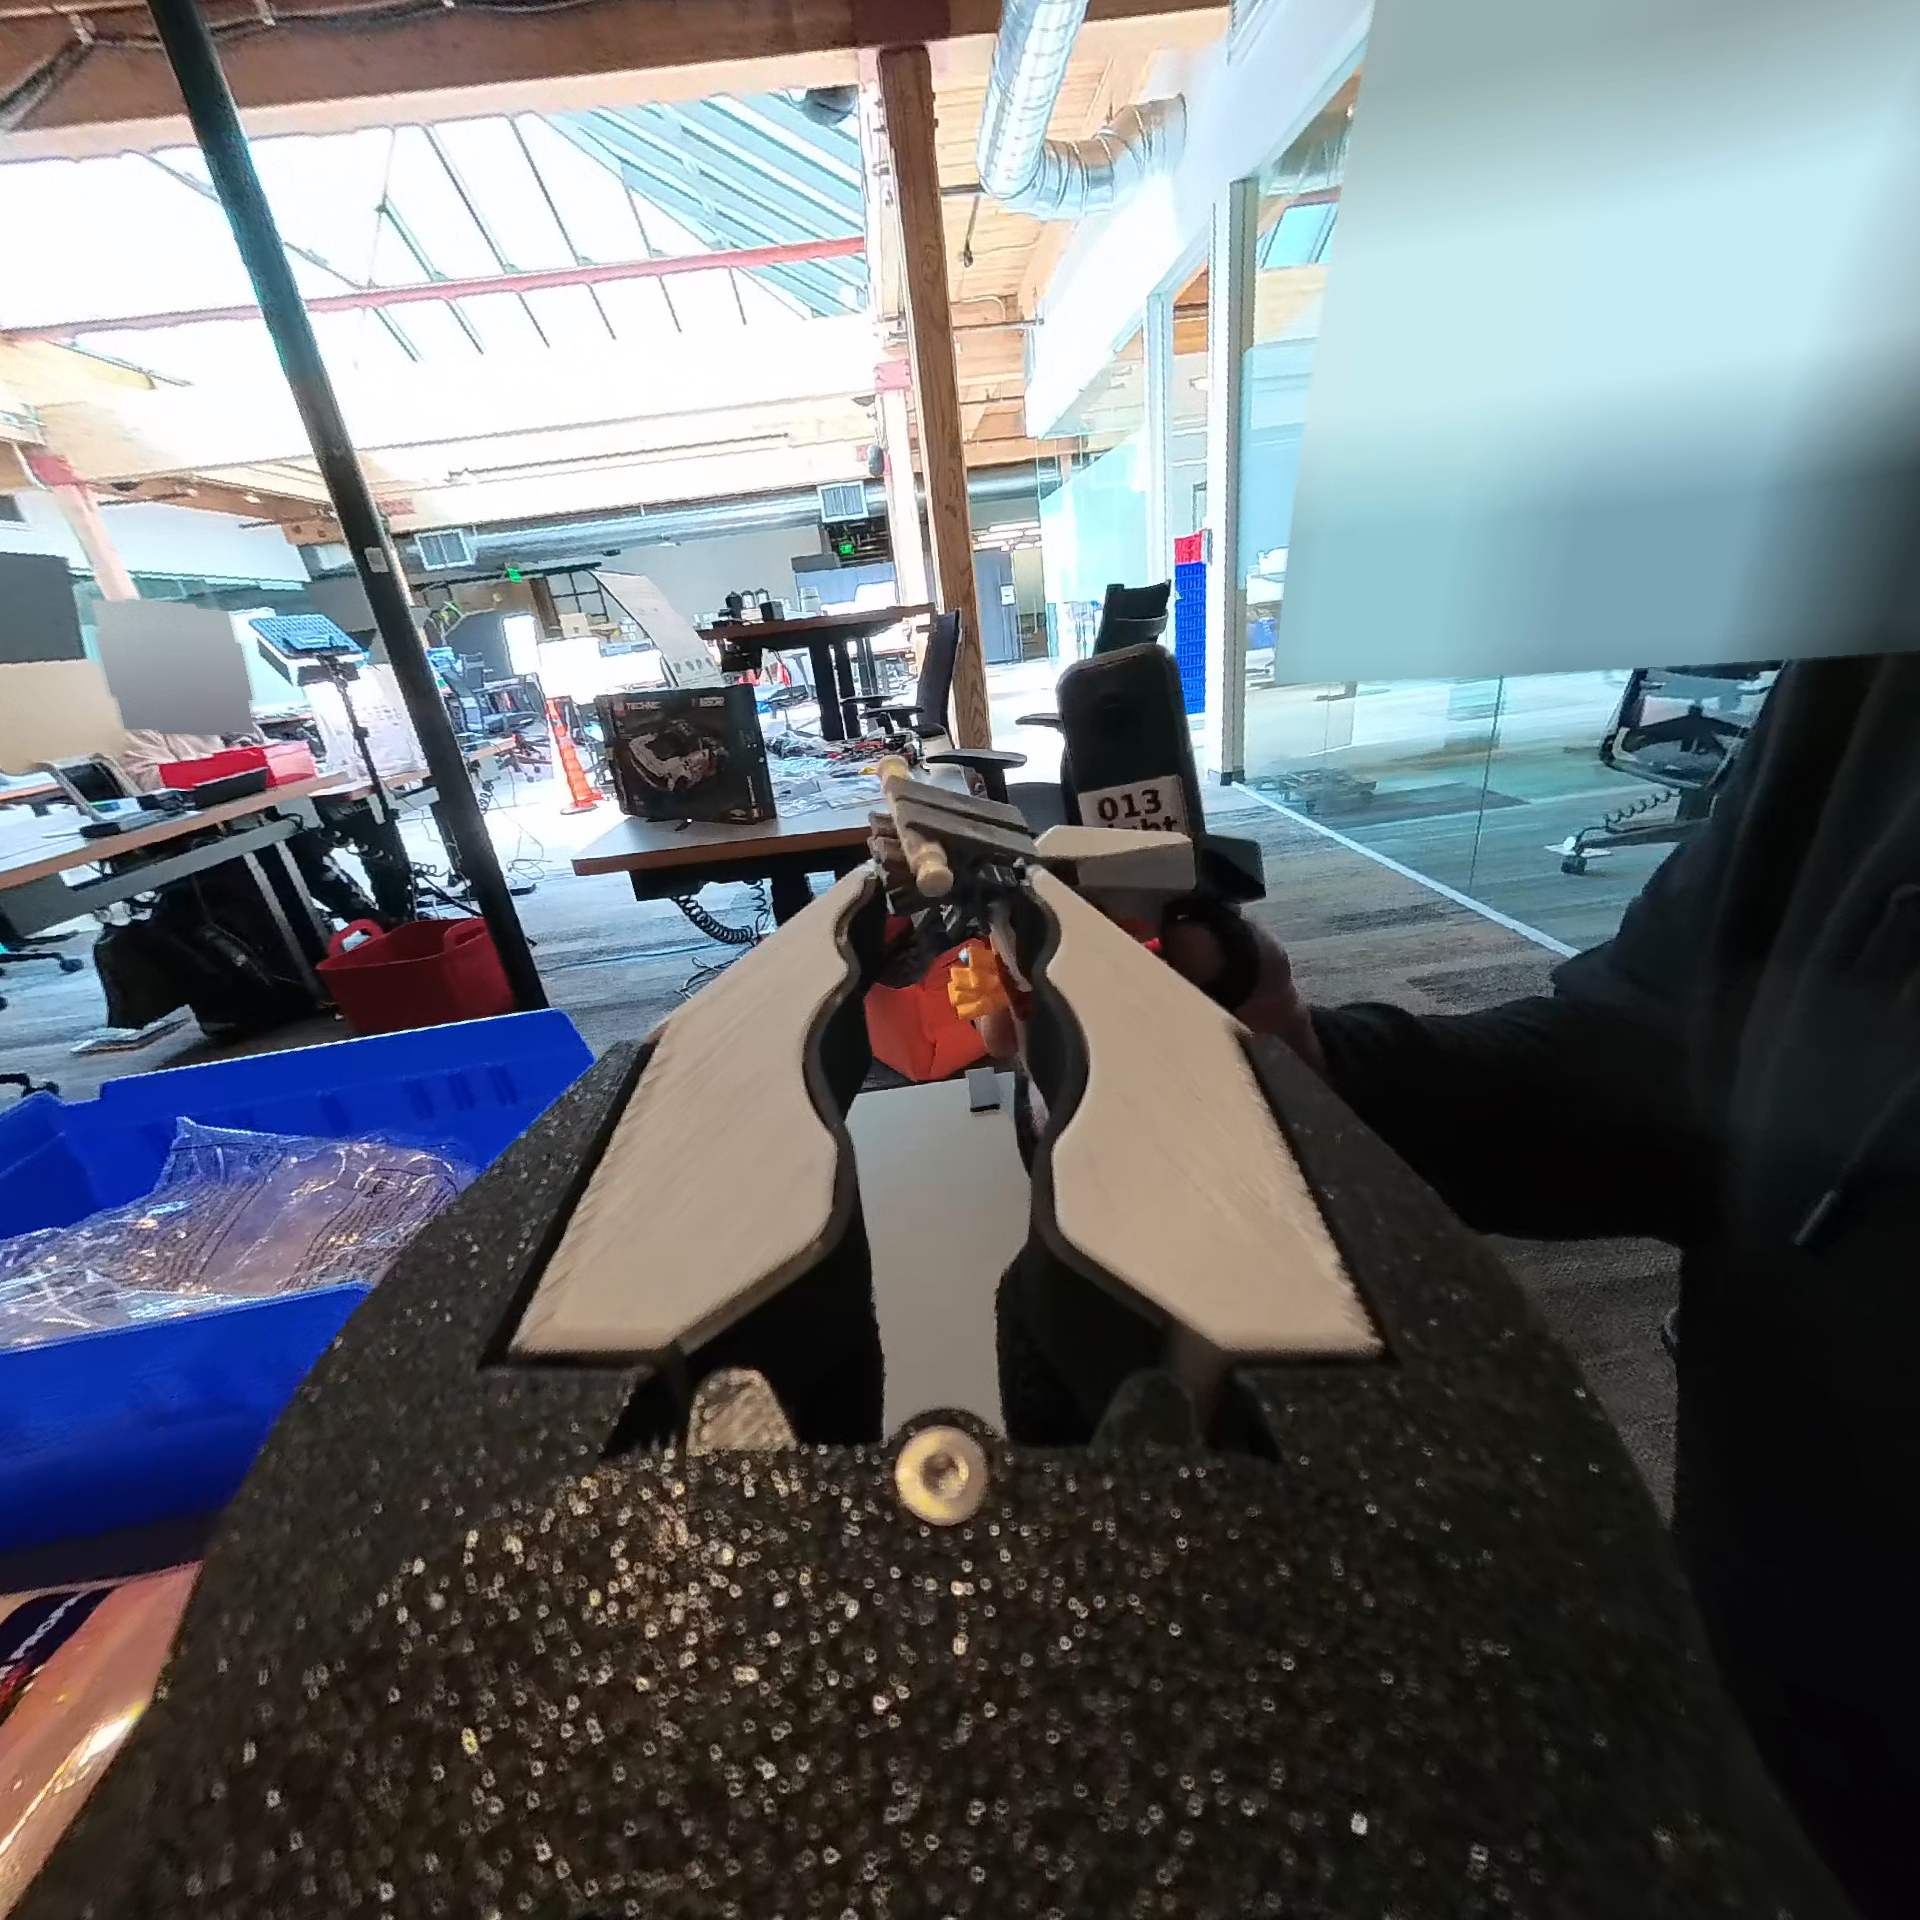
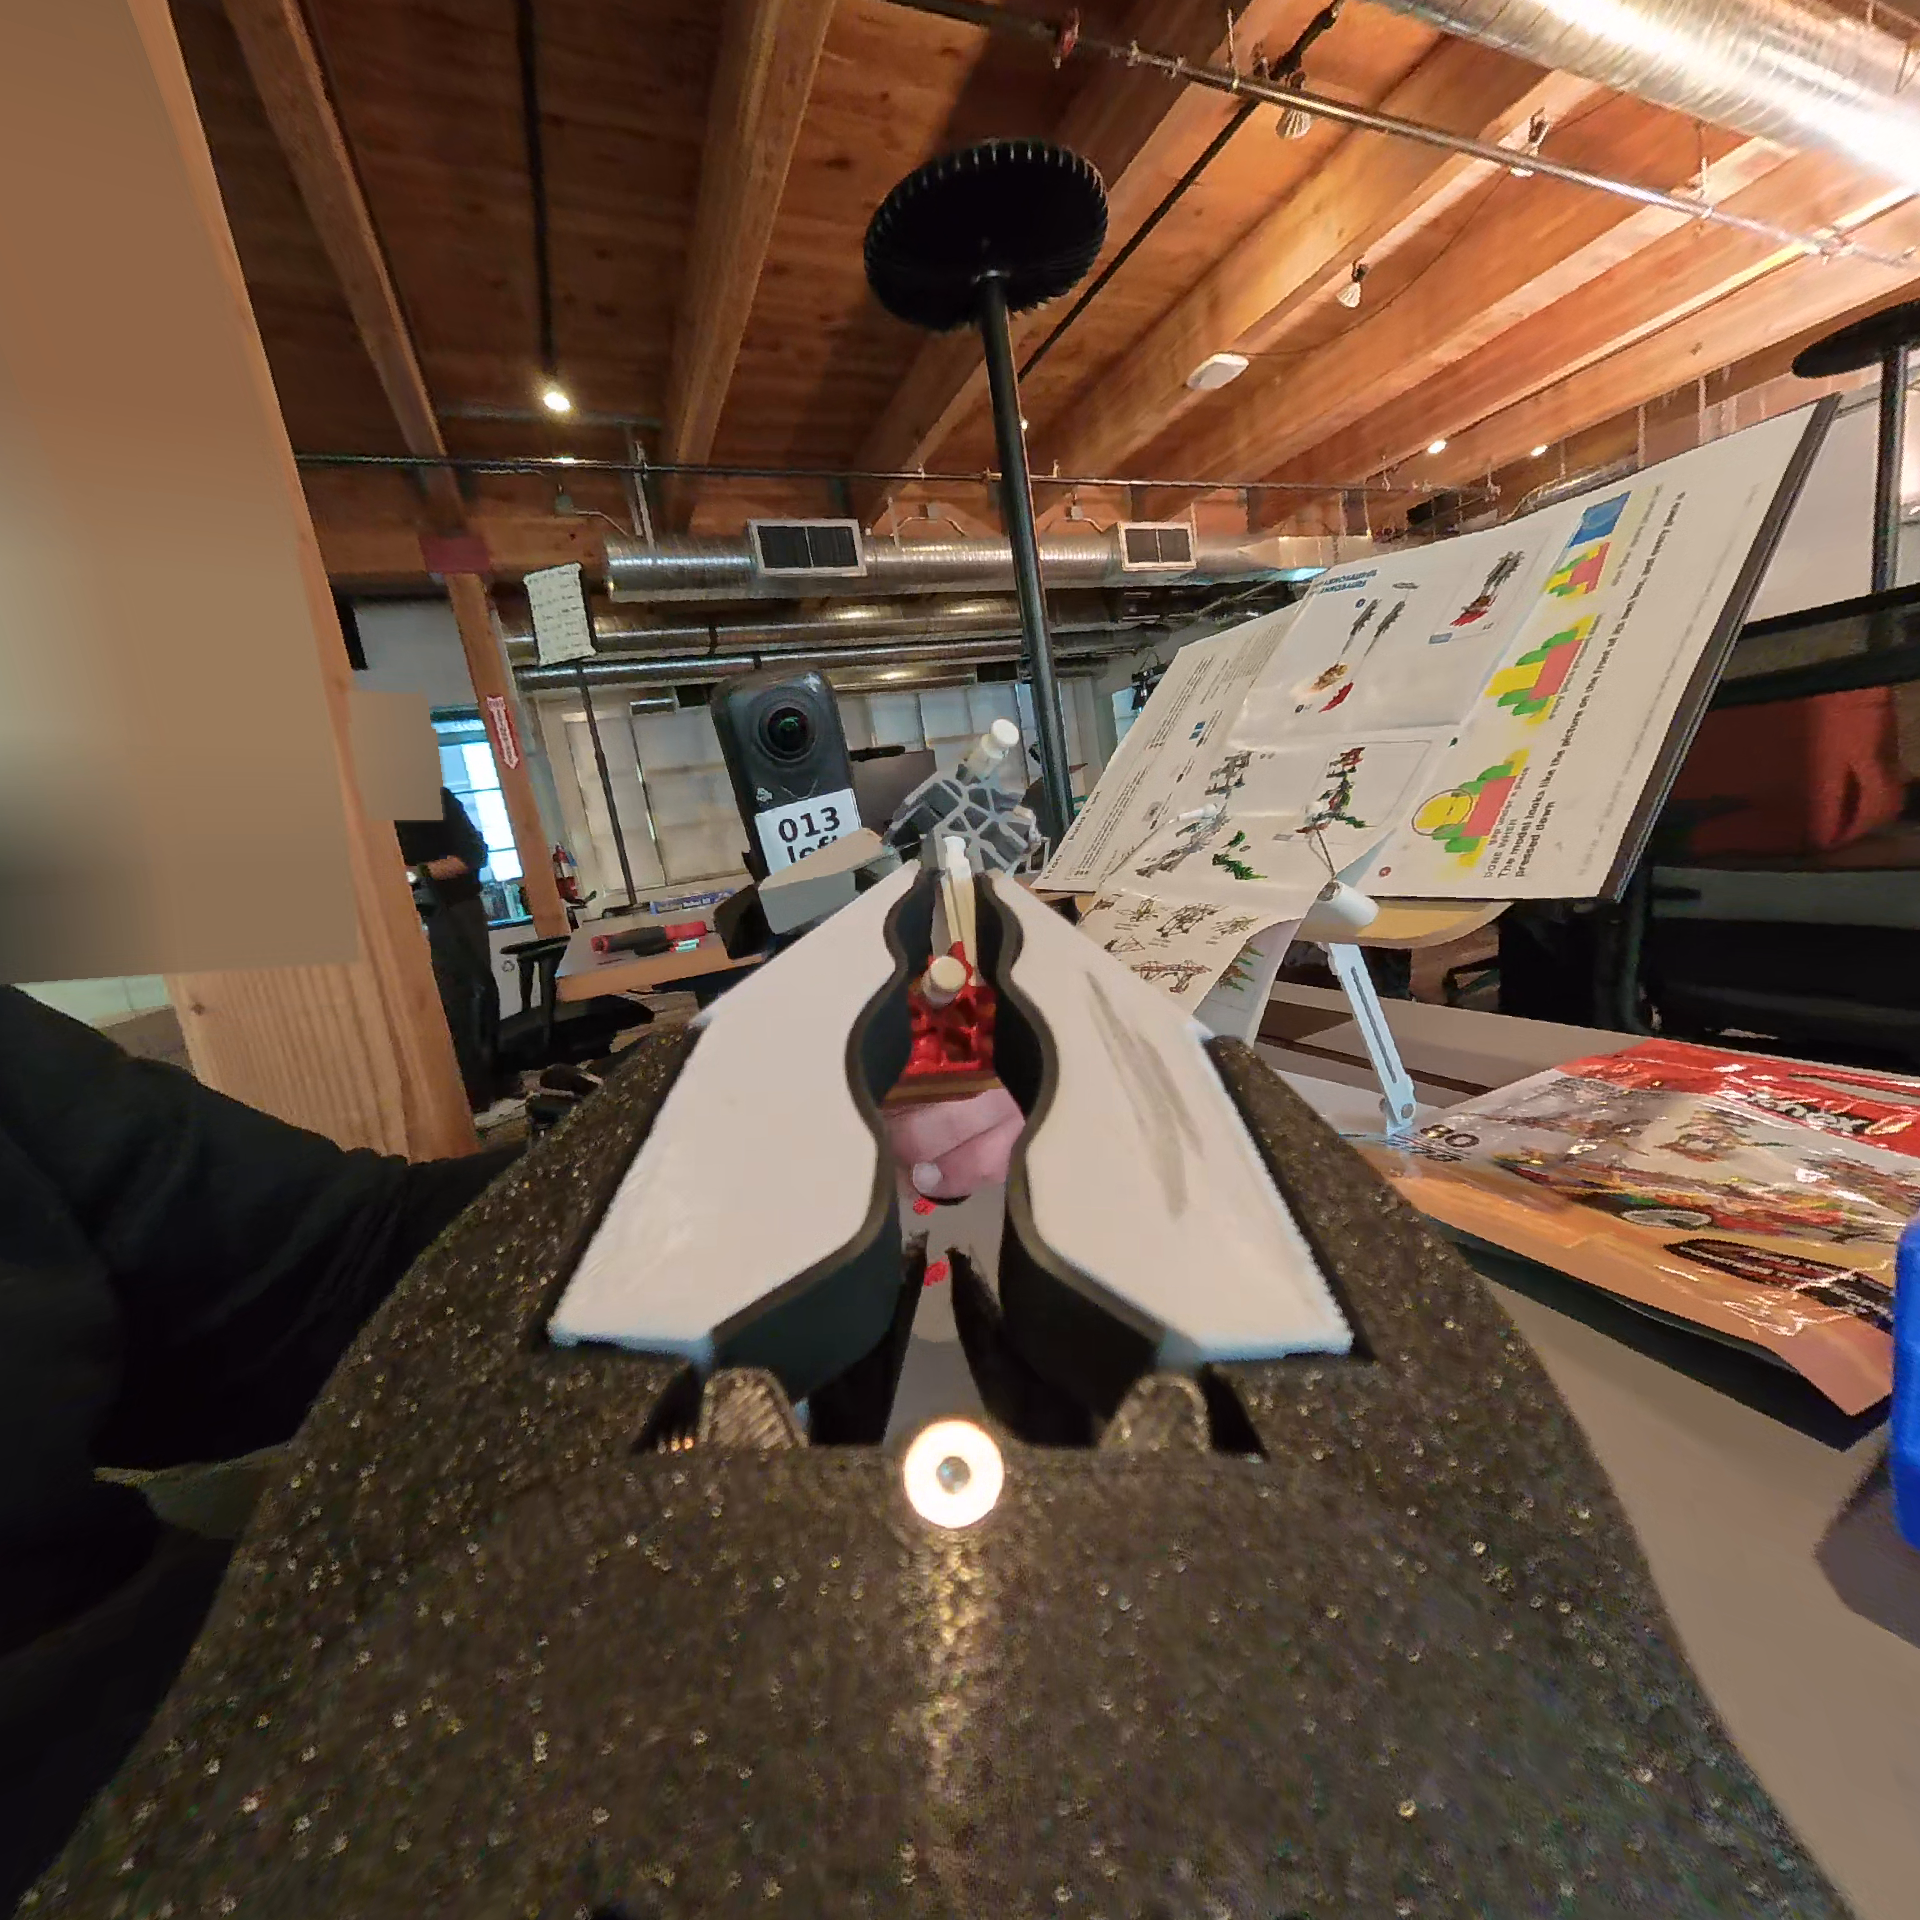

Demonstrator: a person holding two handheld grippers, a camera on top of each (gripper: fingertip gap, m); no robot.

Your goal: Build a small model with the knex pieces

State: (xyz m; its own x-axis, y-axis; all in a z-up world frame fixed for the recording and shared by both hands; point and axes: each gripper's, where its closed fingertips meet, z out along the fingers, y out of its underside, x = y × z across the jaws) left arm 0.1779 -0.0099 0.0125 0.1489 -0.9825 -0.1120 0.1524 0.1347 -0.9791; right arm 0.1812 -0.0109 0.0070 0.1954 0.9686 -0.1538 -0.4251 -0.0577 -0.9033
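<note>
– Gripping what, the left tongs [image 1: 956, 883]?

– A grey piece [image 1: 951, 821] of a small toy model, held up in the air, well above the bench. The tips are drawn in on it from both sides. A cream rod [image 1: 914, 821] runs through that piece and sticks out past the tips. Orange and yellow parts [image 1: 966, 987] hang just below, in the gap between the two fingers.

– And the right tongs [image 2: 951, 894]?

– Clamped too, nearly together, on a thin cream rod [image 2: 954, 883] of the same model. A red piece [image 2: 945, 1029] sits right behind the tips, between the fingers. The grey piece shows just past them, in the other tongs.

– So both have hold of the one model?

– Yes, from opposite sides, tips almost meeting, each pair facing the other's camera. A hand [image 2: 956, 1132] shows under the red piece; I judge it is the one carrying the left tongs.

– What lies about?

– In the left view, a blue bin [image 1: 312, 1091] of clear bags [image 1: 239, 1216], low and to the left. In the right view, instruction sheets [image 2: 1455, 675] propped on a stand, just to the right of the model and farther back. A bag of parts [image 2: 1714, 1164] lies flat on the bench [image 2: 1610, 1455], well apart from the tongs.

– Is the grip sound?

– By my reading, firm on the right. On the left I cannot tell how deep the piece sits.
</note>
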